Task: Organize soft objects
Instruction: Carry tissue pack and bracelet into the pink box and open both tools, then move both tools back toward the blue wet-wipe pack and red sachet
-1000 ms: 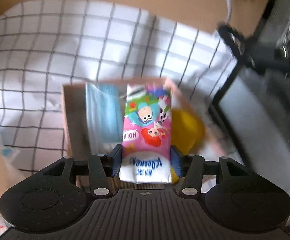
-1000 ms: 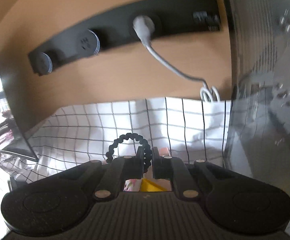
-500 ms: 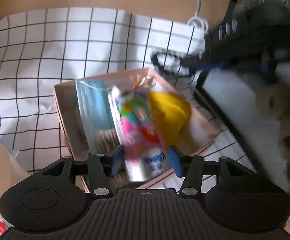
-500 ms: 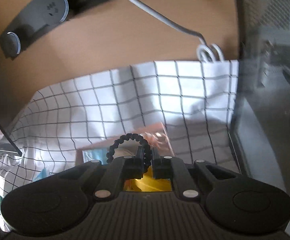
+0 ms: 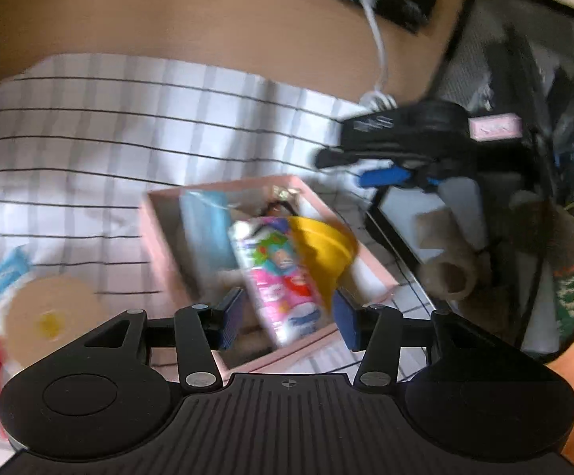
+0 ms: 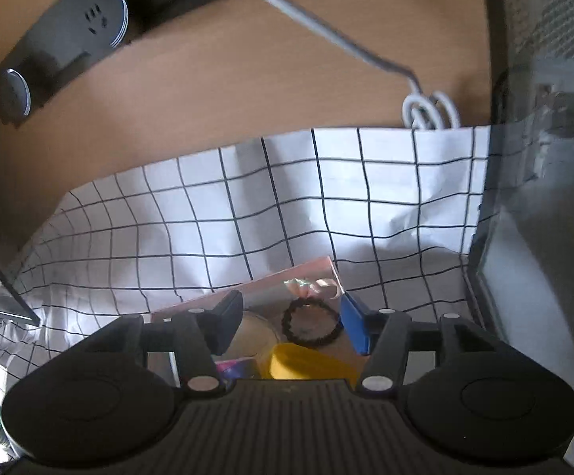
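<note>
Both grippers are hanging spread wide, gripping nothing: the left gripper [image 5: 288,318] at lower centre over the tissue pack [image 5: 277,277] lying in the pink box [image 5: 156,237], the right gripper [image 6: 292,322] above the black hair tie [image 6: 312,322] inside that box's far corner, checked cloth [image 6: 247,206] spreading beyond.

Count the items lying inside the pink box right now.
5, though more may be hidden: a blue packet on the left side of the pink box, a tissue pack in the middle, a yellow item on the right, a black hair tie and a wrapped trinket at the far end.
</note>
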`<action>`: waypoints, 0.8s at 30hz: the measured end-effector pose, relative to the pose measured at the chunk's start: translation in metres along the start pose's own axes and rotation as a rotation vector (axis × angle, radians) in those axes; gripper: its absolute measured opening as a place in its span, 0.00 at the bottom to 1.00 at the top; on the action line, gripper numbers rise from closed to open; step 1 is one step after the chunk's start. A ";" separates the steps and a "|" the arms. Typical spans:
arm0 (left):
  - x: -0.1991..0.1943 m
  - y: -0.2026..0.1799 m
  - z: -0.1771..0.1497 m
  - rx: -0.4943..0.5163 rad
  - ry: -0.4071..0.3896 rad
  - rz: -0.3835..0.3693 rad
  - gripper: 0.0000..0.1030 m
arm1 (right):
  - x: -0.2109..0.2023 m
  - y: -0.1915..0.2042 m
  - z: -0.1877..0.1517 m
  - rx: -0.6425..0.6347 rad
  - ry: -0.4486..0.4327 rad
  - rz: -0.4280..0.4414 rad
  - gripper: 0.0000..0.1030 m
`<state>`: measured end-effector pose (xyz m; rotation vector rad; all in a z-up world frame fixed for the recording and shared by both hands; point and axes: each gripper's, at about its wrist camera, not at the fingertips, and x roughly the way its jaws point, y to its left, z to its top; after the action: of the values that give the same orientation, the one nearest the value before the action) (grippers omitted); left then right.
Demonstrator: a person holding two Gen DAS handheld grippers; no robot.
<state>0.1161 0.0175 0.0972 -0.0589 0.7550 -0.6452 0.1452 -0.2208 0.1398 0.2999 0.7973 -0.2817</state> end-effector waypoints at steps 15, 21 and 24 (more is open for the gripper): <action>-0.173 0.145 -0.078 -0.320 -0.218 0.443 0.52 | -0.062 0.223 0.017 -0.318 0.038 0.218 0.63; -0.207 0.180 -0.097 -0.340 -0.210 0.505 0.52 | -0.029 0.323 0.001 -0.464 0.249 0.293 0.65; -0.206 0.186 -0.110 -0.345 -0.189 0.473 0.52 | -0.005 0.353 -0.014 -0.571 0.352 0.241 0.65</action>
<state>0.0289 0.3034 0.0924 -0.2464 0.6582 -0.0539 0.2587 0.1096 0.1897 -0.0993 1.1382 0.2356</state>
